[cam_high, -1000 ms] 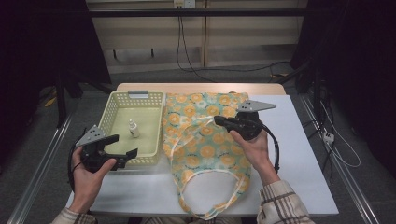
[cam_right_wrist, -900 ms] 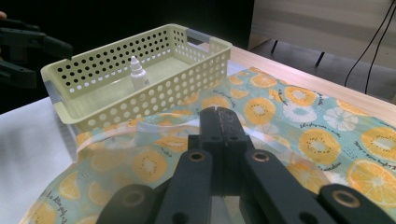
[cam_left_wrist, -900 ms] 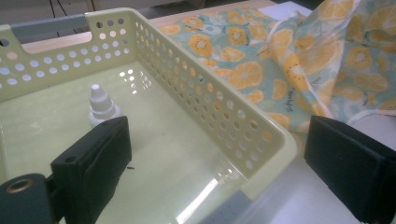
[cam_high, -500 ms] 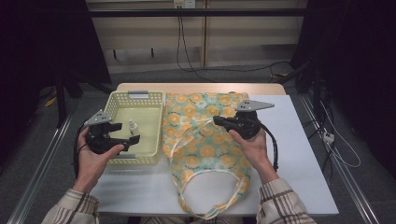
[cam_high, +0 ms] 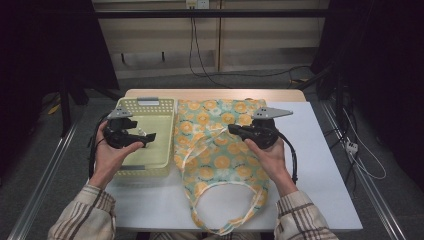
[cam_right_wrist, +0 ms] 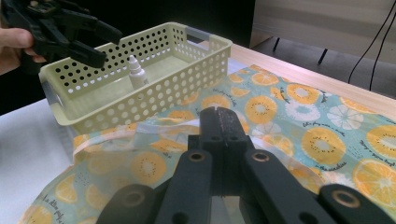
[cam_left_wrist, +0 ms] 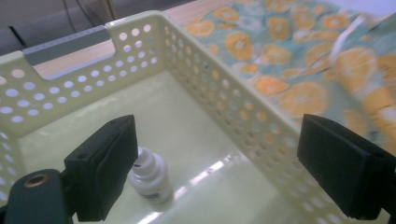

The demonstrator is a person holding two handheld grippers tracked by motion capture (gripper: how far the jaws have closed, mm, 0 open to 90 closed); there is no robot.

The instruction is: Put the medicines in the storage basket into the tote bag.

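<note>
Jaws of the left gripper (cam_left_wrist: 219,172) stand wide apart over the yellow basket (cam_high: 162,107), where a small white bottle (cam_left_wrist: 150,176) stands upright (just beside one jaw). Right gripper (cam_high: 234,130) hangs over the orange-print bag (cam_high: 220,160) on the table (cam_high: 320,165), jaws pressed together, empty.

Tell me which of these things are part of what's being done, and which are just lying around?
In use:
left gripper, open over the basket
small white bottle in the basket
right gripper, shut above the orange-print bag

Just lying about:
cables on the floor
</note>
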